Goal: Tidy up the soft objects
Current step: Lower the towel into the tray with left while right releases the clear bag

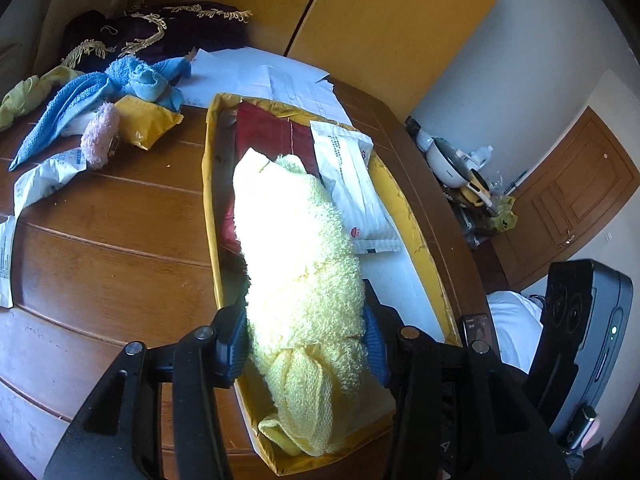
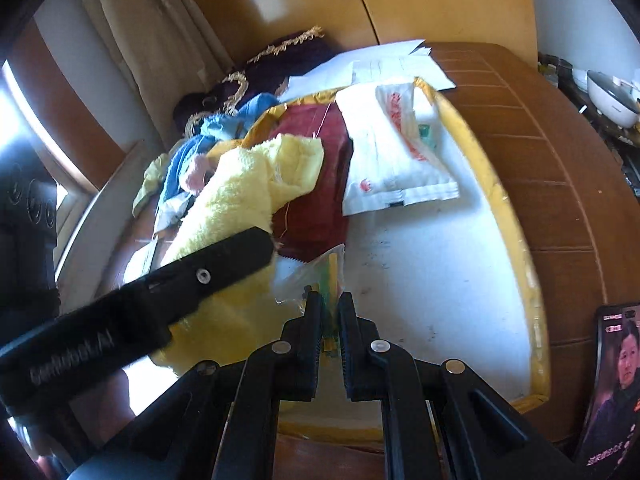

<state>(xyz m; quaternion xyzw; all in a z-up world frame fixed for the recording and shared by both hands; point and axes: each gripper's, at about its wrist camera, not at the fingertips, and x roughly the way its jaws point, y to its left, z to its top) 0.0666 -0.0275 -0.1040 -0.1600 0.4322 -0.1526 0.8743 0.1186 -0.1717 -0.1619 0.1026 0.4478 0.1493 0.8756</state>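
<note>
Presently we log the left hand-held gripper (image 1: pixel 306 344) clamped across a rolled pale-yellow terry towel (image 1: pixel 298 264), its blue ribbed pads (image 1: pixel 232 350) pressed into the looped pile on both sides. The towel is a thick, soft cylinder, held above the near end of a shallow tray (image 1: pixel 424 248) with a yellow rim and white floor. The tray sits on a brown wooden tabletop (image 1: pixel 112 236) with grooved planks.

Inside the tray we note a dark red flat fabric piece (image 1: pixel 264 128) and a white crinkled plastic pouch (image 1: pixel 352 184) with printed text, lying side by side at the far end.

From the right wrist view, the right hand-held gripper (image 2: pixel 329 316) has its black serrated jaws nearly together, pinching a thin clear plastic packet (image 2: pixel 320 270) with green and yellow contents, over the tray floor.

Outside the tray, on the far left of the tabletop: a crumpled blue terry cloth (image 1: pixel 92 96), a fuzzy pink oval puff (image 1: pixel 100 134), a glossy yellow packet (image 1: pixel 146 122), a pale green cloth (image 1: pixel 24 94), white sheets of paper (image 1: pixel 264 72), and a dark purple cloth with gold fringe (image 1: pixel 160 32). A phone (image 2: pixel 612 384) stands at the right edge of the tabletop.
</note>
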